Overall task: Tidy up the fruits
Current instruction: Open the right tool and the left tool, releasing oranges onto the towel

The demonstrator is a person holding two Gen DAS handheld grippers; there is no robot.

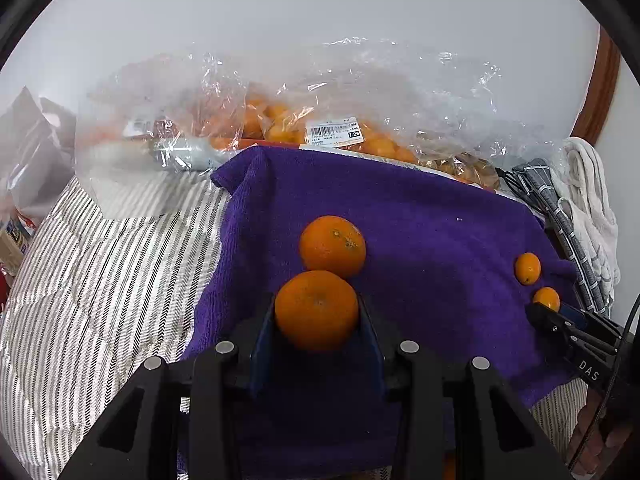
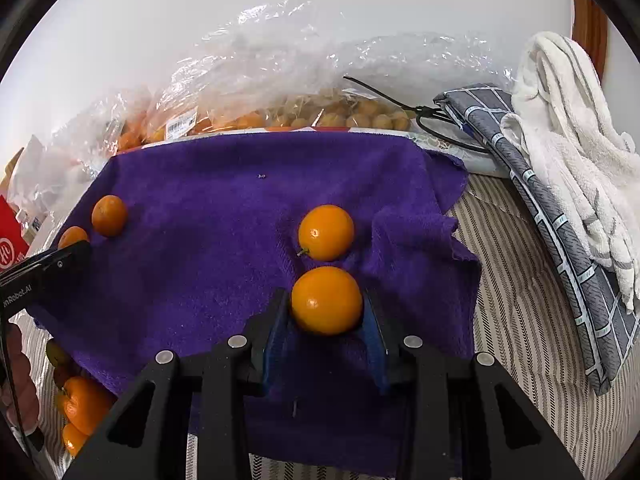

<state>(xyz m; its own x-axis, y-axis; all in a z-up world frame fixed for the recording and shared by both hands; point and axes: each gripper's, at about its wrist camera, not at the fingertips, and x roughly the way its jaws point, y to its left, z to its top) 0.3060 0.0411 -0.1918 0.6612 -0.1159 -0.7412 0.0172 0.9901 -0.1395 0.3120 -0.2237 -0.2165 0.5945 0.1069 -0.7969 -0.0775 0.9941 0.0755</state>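
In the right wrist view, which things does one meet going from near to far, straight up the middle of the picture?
right gripper closed on an orange → second orange → purple towel → clear bags of fruit → white wall

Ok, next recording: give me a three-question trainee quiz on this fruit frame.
1. True or false: the left hand-held gripper is empty.
2. What colour is the towel under the loose fruit?
3. The small orange fruit in the right hand-held gripper sits: A) inside a plastic bag, B) just in front of another small fruit, C) on the white cloth.

Key: 1 false, it holds a mandarin; 2 purple; 3 B.
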